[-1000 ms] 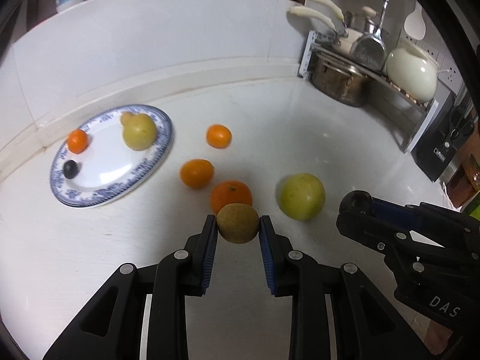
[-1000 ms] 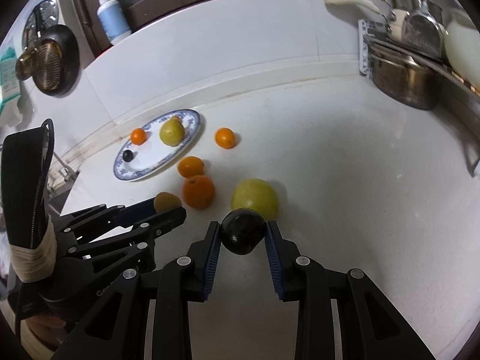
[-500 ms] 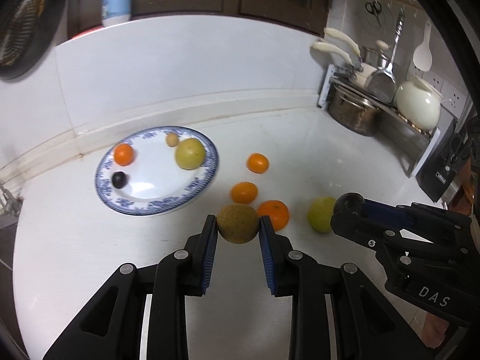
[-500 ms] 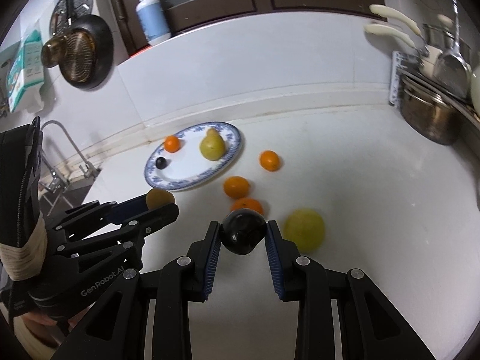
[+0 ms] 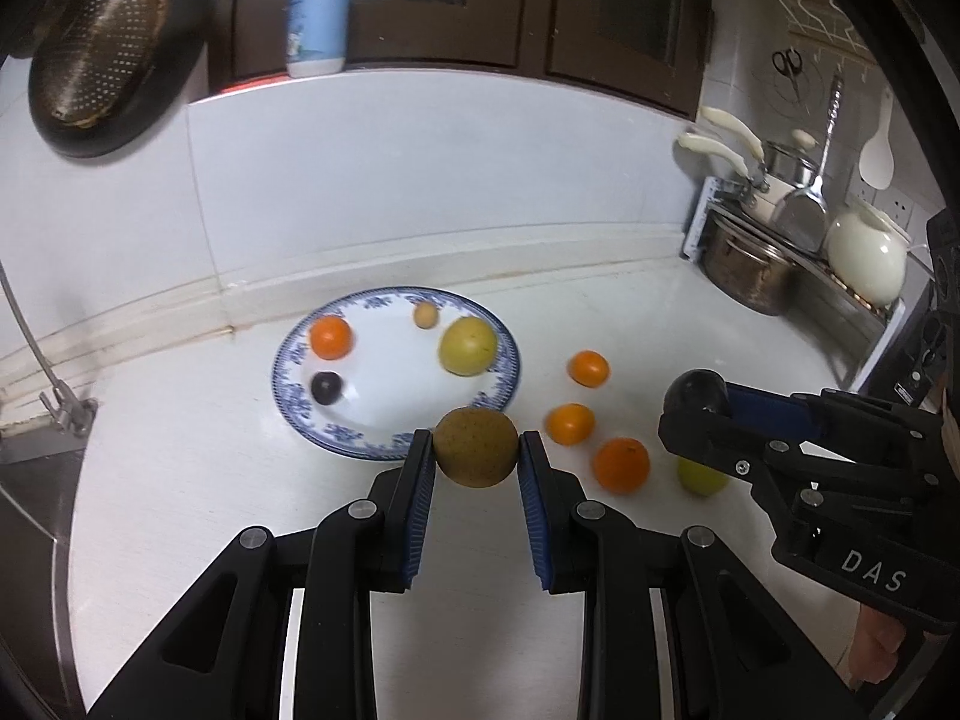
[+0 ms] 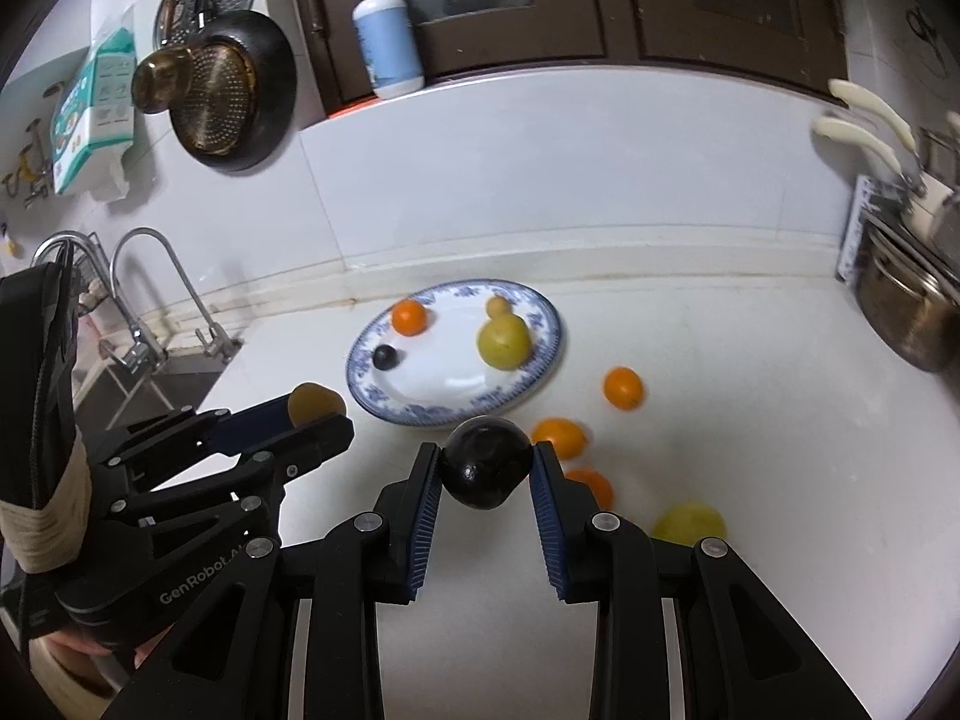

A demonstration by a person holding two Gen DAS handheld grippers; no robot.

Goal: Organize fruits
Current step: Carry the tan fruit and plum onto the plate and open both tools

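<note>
Squeezing a brown fruit (image 5: 476,447), the left gripper (image 5: 476,462) jaws hold tight; the right gripper (image 6: 486,474) pinches a dark fruit (image 6: 486,471). Both have lifted higher above the worktop (image 5: 180,480), nearer the plate (image 5: 288,396).

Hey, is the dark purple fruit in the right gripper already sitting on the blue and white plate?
No, the dark purple fruit is clamped between the right gripper fingers, in the air short of the plate.

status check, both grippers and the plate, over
Left gripper shut on brown fruit. Right gripper shut on dark fruit. Plate ahead, four fruits on it, path clear.
</note>
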